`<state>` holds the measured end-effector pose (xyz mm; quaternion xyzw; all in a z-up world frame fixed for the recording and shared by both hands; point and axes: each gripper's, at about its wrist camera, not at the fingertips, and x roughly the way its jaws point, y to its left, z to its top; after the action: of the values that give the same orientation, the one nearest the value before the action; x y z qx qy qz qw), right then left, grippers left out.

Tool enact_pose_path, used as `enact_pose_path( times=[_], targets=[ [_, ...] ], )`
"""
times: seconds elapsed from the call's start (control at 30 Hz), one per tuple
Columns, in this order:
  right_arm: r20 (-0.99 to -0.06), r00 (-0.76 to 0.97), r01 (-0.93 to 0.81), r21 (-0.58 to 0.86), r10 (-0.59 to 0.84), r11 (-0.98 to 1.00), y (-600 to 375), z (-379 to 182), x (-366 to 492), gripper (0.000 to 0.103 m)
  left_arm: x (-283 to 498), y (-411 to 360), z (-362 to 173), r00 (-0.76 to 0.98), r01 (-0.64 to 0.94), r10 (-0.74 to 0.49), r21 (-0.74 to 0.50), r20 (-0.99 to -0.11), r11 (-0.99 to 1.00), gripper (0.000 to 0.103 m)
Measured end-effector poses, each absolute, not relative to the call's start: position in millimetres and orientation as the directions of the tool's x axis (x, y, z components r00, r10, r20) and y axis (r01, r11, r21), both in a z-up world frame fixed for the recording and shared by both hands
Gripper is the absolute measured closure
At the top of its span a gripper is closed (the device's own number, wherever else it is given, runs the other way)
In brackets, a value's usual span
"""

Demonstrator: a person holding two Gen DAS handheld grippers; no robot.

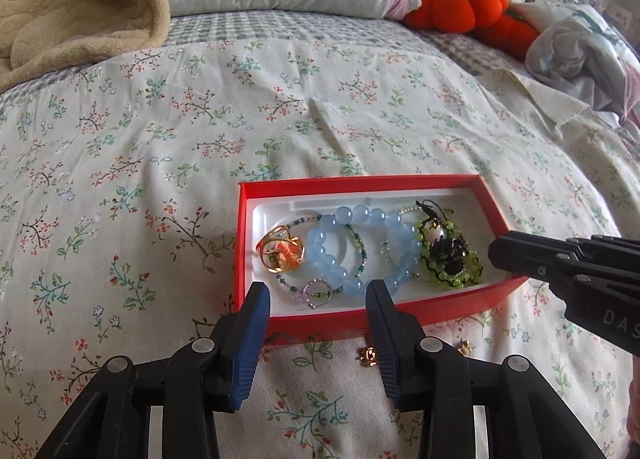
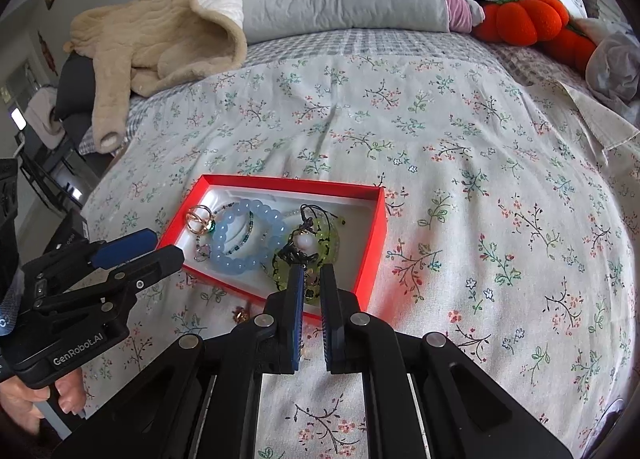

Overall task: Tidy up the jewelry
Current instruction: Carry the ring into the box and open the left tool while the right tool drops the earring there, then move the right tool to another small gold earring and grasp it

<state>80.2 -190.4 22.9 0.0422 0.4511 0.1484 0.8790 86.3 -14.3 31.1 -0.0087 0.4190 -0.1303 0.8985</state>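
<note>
Midway across a flowered bedspread [image 1: 280,107], a red box [image 1: 242,243] with a white liner sits low and centre in both views, already carrying most of the jewelry. At its left end lies a gold ring [image 1: 280,249]; beside it a blue bead bracelet [image 1: 356,243] overlaps a thin seed-bead strand [image 1: 320,293], and a green beaded piece [image 1: 450,259] with dark cord fills the right end. Two small gold earrings [image 1: 368,356] remain on the bedspread just outside the box's near wall, at lower centre of the left view.

The left tongs [image 1: 318,323] stand wide and empty, their blue pads framing the box's near edge. The right tongs [image 2: 309,291] are drawn to a narrow gap over the green piece at the box's near wall; whether they pinch anything there cannot be told.

The loose earrings look tiny, light and hard, likely to slip or sink into the soft cloth, so a fine pinch across the body, fingers pressed slightly into the fabric, seems the surest hold. The bead bracelets appear smooth, rounded and floppy; taking one across a single bead or the strand would let the rest hang. The thin strand looks the most fragile.
</note>
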Motion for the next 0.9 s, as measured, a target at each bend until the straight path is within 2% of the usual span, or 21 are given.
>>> enact_pose_path(
  times=[0.53, 0.67, 0.77, 0.83, 0.9],
  targets=[
    [-0.781, 0.552, -0.225, 0.196, 0.291, 0.954, -183.8, 17.5, 87.4, 0.093, 80.2, -8.0, 26.6, 0.6, 0.224, -0.228, -0.112, -0.767, 0.968, 0.056],
    [-0.766, 0.559, -0.235, 0.221, 0.318, 0.947, -187.3, 21.0, 86.8, 0.092, 78.6, -7.6, 27.8, 0.606, 0.224, -0.222, -0.104, -0.764, 0.969, 0.044],
    [-0.756, 0.566, -0.24, 0.229, 0.327, 0.943, -190.4, 25.0, 84.6, 0.08, 76.8, -6.6, 29.1, 0.611, 0.22, -0.218, -0.102, -0.761, 0.97, 0.039],
    [-0.749, 0.574, -0.239, 0.233, 0.331, 0.943, -192.8, 27.8, 81.8, 0.067, 74.9, -6.4, 29.3, 0.615, 0.216, -0.21, -0.094, -0.76, 0.972, 0.033],
    [-0.744, 0.58, -0.24, 0.235, 0.333, 0.942, -195.5, 30.6, 78.0, 0.062, 72.5, -5.9, 28.6, 0.619, 0.21, -0.199, -0.084, -0.76, 0.974, 0.027]
  ],
)
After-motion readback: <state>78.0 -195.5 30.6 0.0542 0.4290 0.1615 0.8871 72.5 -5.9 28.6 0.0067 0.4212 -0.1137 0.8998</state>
